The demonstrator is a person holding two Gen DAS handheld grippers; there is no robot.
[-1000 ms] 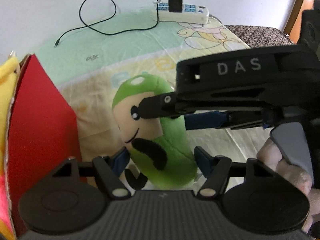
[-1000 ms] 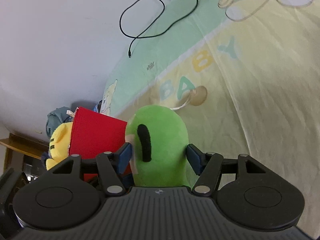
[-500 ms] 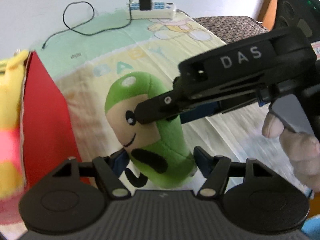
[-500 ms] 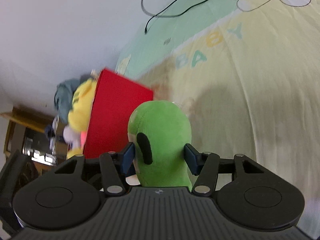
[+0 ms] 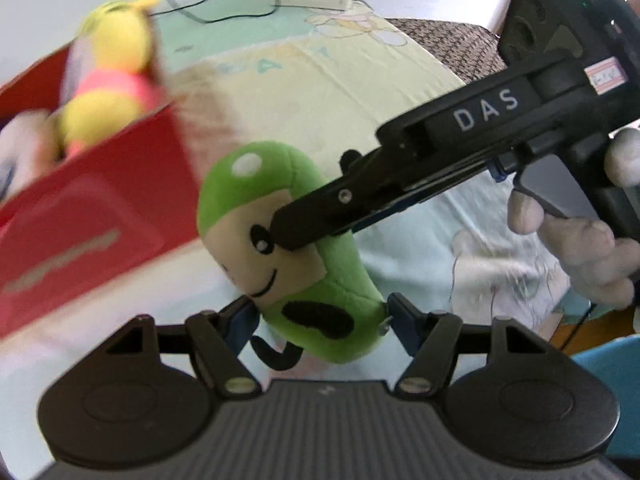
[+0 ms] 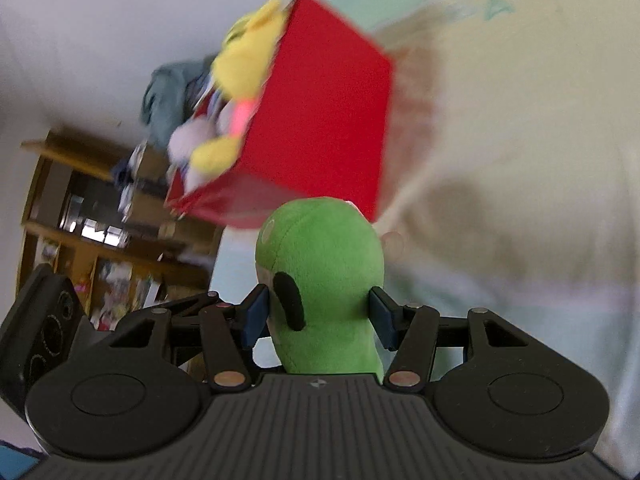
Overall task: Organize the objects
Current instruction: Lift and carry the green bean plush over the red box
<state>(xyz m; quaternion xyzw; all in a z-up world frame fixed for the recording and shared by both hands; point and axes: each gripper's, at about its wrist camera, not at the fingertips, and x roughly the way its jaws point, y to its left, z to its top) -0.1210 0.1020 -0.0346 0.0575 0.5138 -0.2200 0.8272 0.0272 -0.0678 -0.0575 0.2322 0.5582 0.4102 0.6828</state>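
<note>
Over on the left stands the red box (image 5: 92, 216), open at the top, with a yellow plush toy (image 5: 112, 80) and other soft things already poking out of it. It sits on the bed, on a baby-print sheet (image 5: 320, 80).

Just right of the box is the green plush toy (image 5: 304, 280), lifted clear of the sheet and carried by both tools at once. The left hand-held gripper (image 5: 316, 320) has its blue pads partly closed around the toy's lower body, one pad pressing each side. The right hand-held gripper (image 6: 320, 316) is closed to about the same width on the toy, and from the left camera its black nose lies across the toy's face, coming in from the right side.

The toy's long axis runs roughly upright, tilted a little, head up and away from both wrists. From the right camera the box lies ahead and up to the left of the toy's head, near it but not touching; the box opening faces away to the left. So I judge the coming move turns on lifting the toy over the near red wall and then letting go. The left hand is the nearer one to the box.

Further right a person's hand (image 5: 580, 248) squeezes the right tool's trigger.
</note>
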